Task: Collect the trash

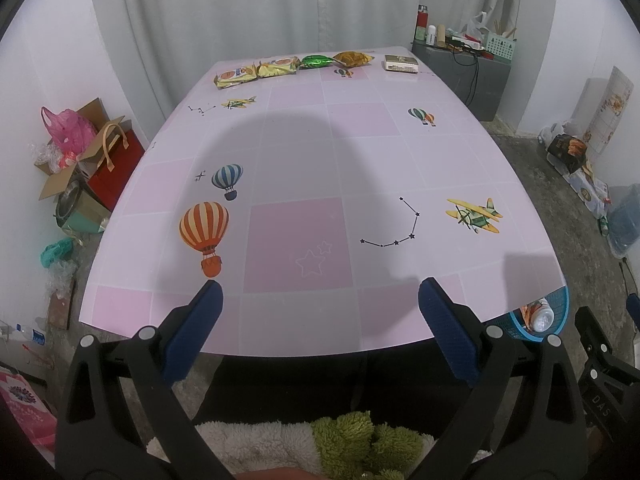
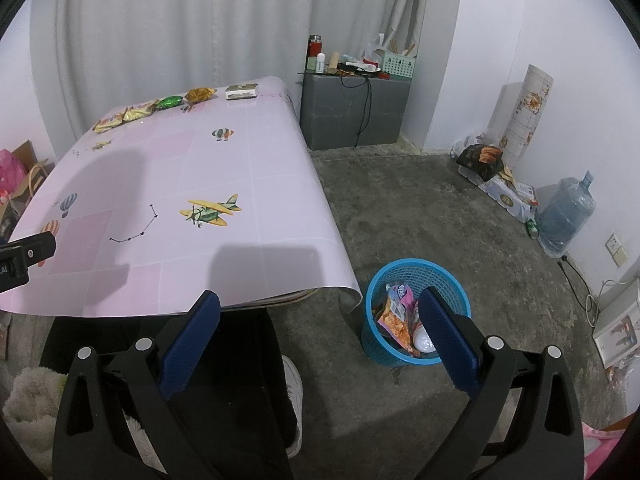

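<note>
Left wrist view: left gripper (image 1: pixel 320 300) gapes wide and empty above the table (image 1: pixel 400 168); right gripper (image 2: pixel 320 312) likewise by the blue wastebasket (image 2: pixel 384 280).

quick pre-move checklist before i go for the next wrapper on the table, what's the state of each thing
1. Left gripper empty and open: ok, fingers spread wide, nothing between them.
2. Right gripper empty and open: ok, nothing held.
3. Trash left to collect: ok, the snack packets, green wrapper, orange wrapper and small box lie in a row at the table's far edge.
4. Path across the table: ok, nothing lies between the grippers and that row.
5. Blue basket ready: ok, upright on the floor beside the table's near corner, already holding wrappers, room left.
6. Whether the small box counts as trash: cannot tell.
</note>
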{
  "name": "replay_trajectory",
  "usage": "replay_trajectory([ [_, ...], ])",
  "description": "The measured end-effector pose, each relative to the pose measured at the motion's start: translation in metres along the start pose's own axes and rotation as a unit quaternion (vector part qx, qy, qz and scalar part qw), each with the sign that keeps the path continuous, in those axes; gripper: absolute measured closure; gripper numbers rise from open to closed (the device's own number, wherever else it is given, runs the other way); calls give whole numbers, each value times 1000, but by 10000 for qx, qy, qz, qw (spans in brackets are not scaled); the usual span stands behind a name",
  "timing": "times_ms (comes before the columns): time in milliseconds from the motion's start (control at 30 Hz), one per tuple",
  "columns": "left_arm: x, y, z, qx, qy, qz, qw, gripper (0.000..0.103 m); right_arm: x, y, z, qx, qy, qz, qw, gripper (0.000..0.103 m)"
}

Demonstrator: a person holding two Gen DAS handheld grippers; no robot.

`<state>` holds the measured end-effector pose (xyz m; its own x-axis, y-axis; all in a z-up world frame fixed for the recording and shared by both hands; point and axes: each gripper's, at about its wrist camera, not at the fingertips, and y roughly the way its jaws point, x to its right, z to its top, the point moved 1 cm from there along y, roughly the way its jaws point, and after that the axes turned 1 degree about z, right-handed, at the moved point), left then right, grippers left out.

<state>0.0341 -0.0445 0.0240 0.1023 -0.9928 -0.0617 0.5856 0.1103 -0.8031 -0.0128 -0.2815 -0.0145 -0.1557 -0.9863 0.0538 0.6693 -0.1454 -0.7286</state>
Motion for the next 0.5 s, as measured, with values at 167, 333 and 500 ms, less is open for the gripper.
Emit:
replay_trajectory([
  [167,0,0,0,-4,2,-2,10000,9,-1,0,-1,-2,8,-5,10000,7],
  [333,0,0,0,3,3,0,10000,9,-1,0,-1,-1,13,-9,10000,7],
  [500,0,0,0,-4,4,-2,10000,9,-1,0,-1,2,10,-6,10000,7],
])
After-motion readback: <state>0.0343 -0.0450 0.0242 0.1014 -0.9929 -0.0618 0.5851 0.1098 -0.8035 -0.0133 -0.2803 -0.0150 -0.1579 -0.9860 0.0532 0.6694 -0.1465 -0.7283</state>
